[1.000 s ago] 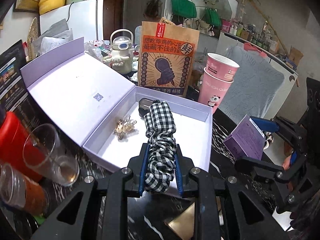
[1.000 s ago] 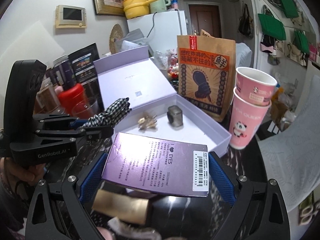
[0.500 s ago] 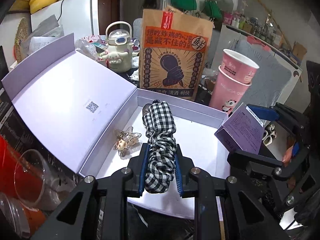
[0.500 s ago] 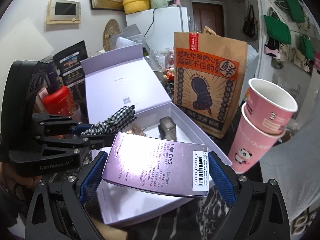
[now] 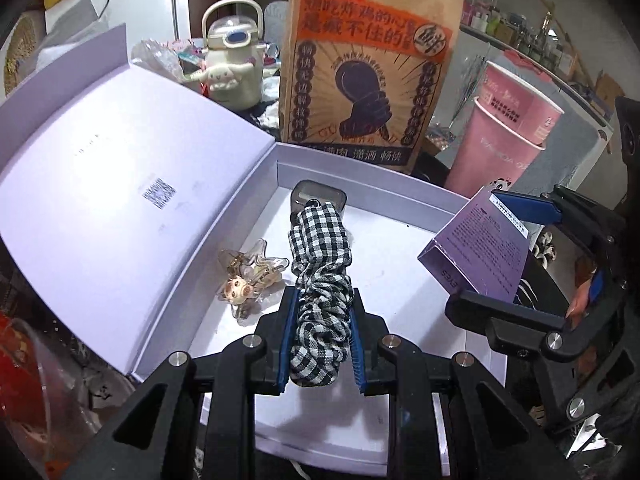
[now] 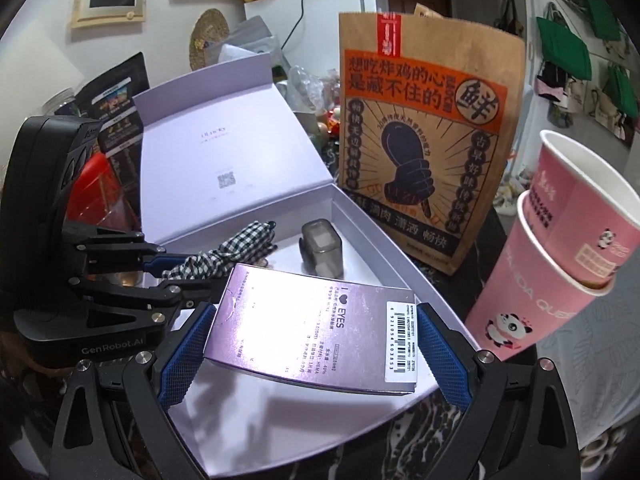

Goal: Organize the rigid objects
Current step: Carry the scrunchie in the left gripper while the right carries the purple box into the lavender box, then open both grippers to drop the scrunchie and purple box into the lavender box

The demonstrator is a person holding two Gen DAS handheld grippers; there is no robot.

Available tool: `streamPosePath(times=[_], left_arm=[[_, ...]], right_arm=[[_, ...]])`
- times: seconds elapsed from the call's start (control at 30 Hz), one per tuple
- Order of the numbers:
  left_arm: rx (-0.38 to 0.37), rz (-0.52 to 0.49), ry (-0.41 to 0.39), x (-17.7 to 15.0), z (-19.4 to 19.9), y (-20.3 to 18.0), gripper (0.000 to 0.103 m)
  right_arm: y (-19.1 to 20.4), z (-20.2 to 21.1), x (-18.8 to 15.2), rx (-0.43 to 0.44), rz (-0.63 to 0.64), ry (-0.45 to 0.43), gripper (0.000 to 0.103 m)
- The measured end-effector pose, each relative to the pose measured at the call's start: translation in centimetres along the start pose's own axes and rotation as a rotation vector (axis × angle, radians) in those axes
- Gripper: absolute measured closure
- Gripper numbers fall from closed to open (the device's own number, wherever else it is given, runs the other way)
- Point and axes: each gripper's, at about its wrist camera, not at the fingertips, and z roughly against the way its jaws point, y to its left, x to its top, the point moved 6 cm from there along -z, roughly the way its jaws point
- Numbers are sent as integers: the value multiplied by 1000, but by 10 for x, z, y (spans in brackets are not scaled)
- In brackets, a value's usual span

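Note:
My left gripper (image 5: 322,340) is shut on a black-and-white checked scrunchie (image 5: 322,280) and holds it over the open lilac box (image 5: 400,196). My right gripper (image 6: 312,344) is shut on a purple "EYES" carton (image 6: 316,328), held over the box's right side; the carton also shows in the left wrist view (image 5: 476,252). Inside the box lie a clear star-shaped hair clip (image 5: 250,272) and a small grey case (image 6: 322,248). The scrunchie also shows in the right wrist view (image 6: 240,246).
The box lid (image 5: 104,184) lies open to the left. A brown paper bag (image 6: 424,152) stands behind the box, stacked pink paper cups (image 6: 560,280) to its right, a cream kettle (image 5: 236,64) behind. A clear glass (image 5: 40,400) and a red container (image 6: 96,188) stand at left.
Both grippers have moved forward over the box, each still holding its object. The scrunchie and the carton now hang above the box's inside.

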Motion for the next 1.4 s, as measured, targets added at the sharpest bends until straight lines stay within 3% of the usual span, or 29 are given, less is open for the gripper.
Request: streamPosePath(times=[0.73,0.83,0.9,0.93,1.4], left_arm=[[45,31,29,-2,-14,9,77],[52,40,34,-4,-12,11,59],[54,42,26,-5,-9,11,21],[58,45,16,-5,-7,12,17],[86,47,-29,1,18,7,14]], right_arm=[[-5,-22,-4,-49,30,50,3],[-7,-19,-2,-67,33,44,1],[-8,-18,-3,-72,33,43,1],[-9,-16,-3,-87,34,44,1],[-12,10,-2,-129,26,9,1]])
